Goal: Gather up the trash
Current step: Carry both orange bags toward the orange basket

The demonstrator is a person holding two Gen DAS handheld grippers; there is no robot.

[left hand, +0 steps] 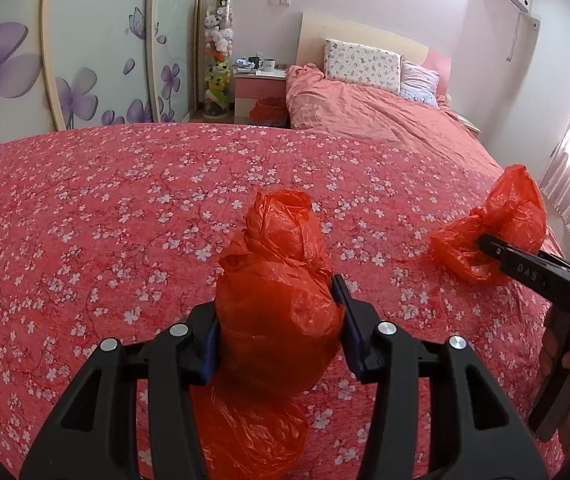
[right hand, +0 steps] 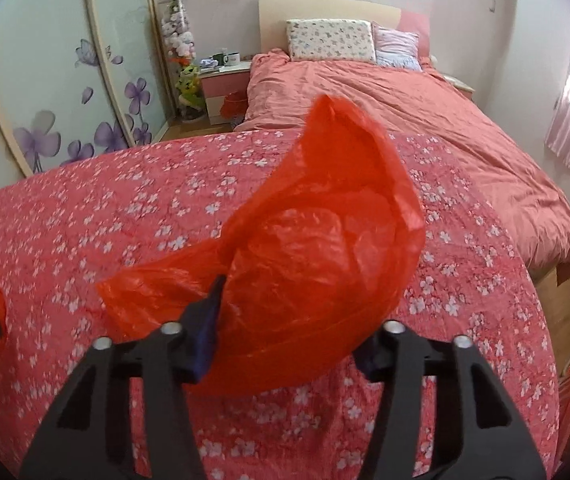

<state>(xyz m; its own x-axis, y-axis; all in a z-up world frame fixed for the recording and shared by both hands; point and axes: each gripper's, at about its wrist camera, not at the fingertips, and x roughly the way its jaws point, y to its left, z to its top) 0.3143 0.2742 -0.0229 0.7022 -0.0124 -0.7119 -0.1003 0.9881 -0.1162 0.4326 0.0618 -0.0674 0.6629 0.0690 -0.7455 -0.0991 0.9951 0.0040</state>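
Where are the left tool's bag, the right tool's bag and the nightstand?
Left bag (left hand: 277, 312), left wrist view, on its crinkled body between the tool's fingers.
Right bag (right hand: 317, 256), right wrist view, on its bulging middle.
Nightstand (left hand: 259, 84), left wrist view, on its pink drawer front.

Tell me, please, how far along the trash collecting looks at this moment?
Midway. In hand: the left gripper clamps one red plastic bag and the right gripper clamps the other red bag, both over the floral bedspread. Left: dropping them somewhere; no bin clearly shows. Nothing looks finished.
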